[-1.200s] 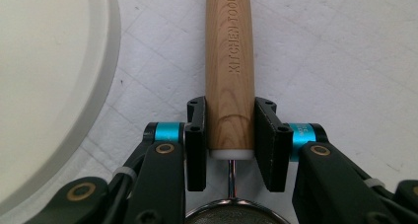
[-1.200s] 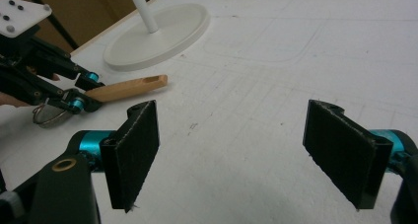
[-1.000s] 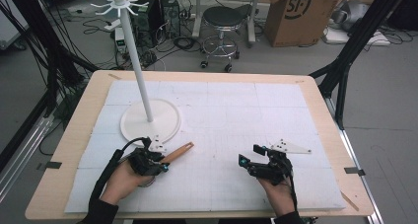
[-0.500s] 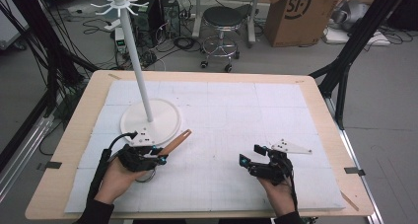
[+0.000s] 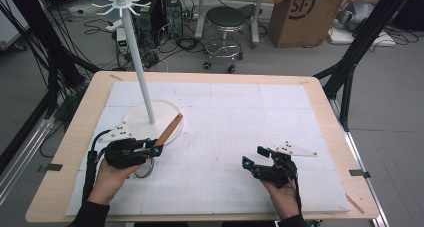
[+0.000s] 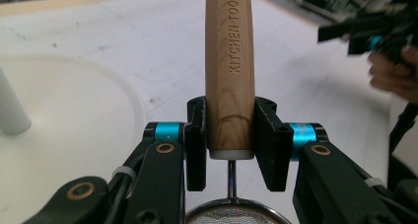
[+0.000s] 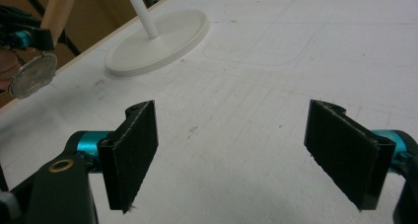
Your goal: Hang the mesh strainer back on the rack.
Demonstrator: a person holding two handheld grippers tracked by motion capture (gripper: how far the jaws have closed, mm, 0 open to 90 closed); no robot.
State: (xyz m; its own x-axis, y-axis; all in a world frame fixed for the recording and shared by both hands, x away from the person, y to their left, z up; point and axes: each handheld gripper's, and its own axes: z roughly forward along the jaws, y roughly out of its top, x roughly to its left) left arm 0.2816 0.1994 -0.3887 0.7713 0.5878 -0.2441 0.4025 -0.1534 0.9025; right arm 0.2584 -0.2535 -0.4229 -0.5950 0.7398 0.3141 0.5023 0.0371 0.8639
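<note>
A white stand [image 5: 150,118] with a round flat base, a thin straight pole and a ring of small hooks at its top rises at about 10 o'clock on the white mat [image 5: 250,117], which covers a pale wooden table [image 5: 75,132] with rounded corners. The stand's base lies just beyond the left gripper [image 5: 156,149], close in front of the strainer [image 5: 167,132] that it carries; the mat between the two grippers is bare and faintly gridded. The strainer has a smooth, rounded wooden handle stamped KITCHEN TOOL, a white collar, a thin metal stem and a round fine-mesh bowl [image 7: 32,76] with a metal rim. It sits near 8 o'clock on the table, its handle pointing toward 1 o'clock over the base's edge. The left gripper's black pads are clamped on the handle's lower end. The right gripper [image 5: 252,159], near 5 o'clock, has its jaws spread wide with nothing between them.
</note>
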